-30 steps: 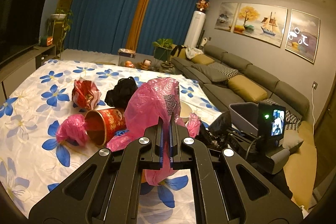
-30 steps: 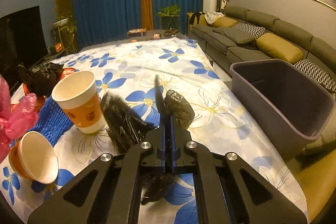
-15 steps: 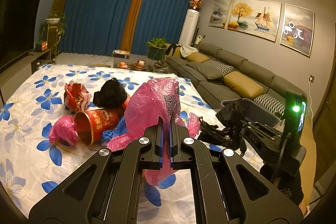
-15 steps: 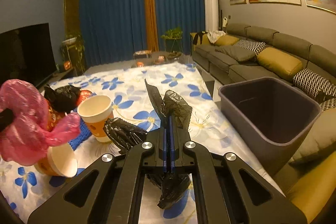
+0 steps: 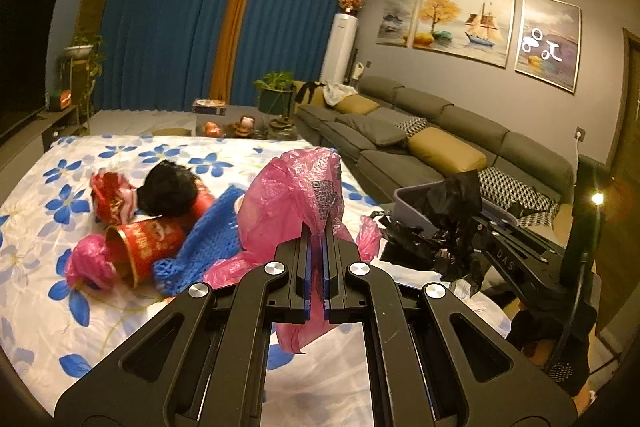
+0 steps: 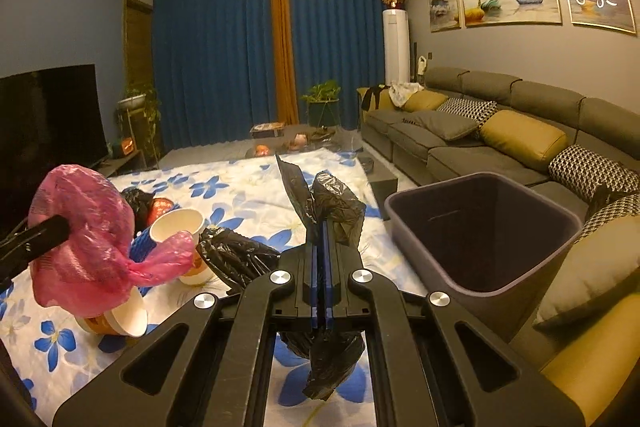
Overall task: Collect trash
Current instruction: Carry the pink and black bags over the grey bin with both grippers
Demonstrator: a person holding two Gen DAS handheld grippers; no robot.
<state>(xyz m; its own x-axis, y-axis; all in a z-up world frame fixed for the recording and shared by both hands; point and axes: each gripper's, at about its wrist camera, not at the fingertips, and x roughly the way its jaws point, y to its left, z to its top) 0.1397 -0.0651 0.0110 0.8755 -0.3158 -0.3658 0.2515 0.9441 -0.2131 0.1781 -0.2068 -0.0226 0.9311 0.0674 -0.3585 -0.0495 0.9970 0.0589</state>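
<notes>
1. left gripper (image 5: 316, 227) – jaws clenched on a pink plastic bag (image 5: 292, 199); the bag bulges up past the fingertips and a flap hangs below them, lifted clear of the floral cloth (image 5: 36, 307).
2. right gripper (image 6: 322, 227) – jaws clenched on a black plastic bag (image 6: 332, 195); crumpled film stands above the tips, more hangs beneath the jaws, and a fold spreads out to the left.
3. grey bin (image 6: 480, 227) stands off the cloth's right edge, against the sofa (image 6: 500, 123), mouth open, inside dark. in the right wrist view the black bag is just left of its rim, not over it.
4. still on the cloth, left half: red cup (image 5: 140, 247) on its side, mouth toward the camera; small pink wad (image 5: 84, 263) touching it; blue knitted piece (image 5: 204, 239) beside it; red wrapper (image 5: 112, 203) and black clump (image 5: 168, 191) behind.
5. two paper cups – one upright (image 6: 176, 227), one tipped over (image 6: 128, 315) – nearer the cloth's front edge, partly hidden by the pink bag.
</notes>
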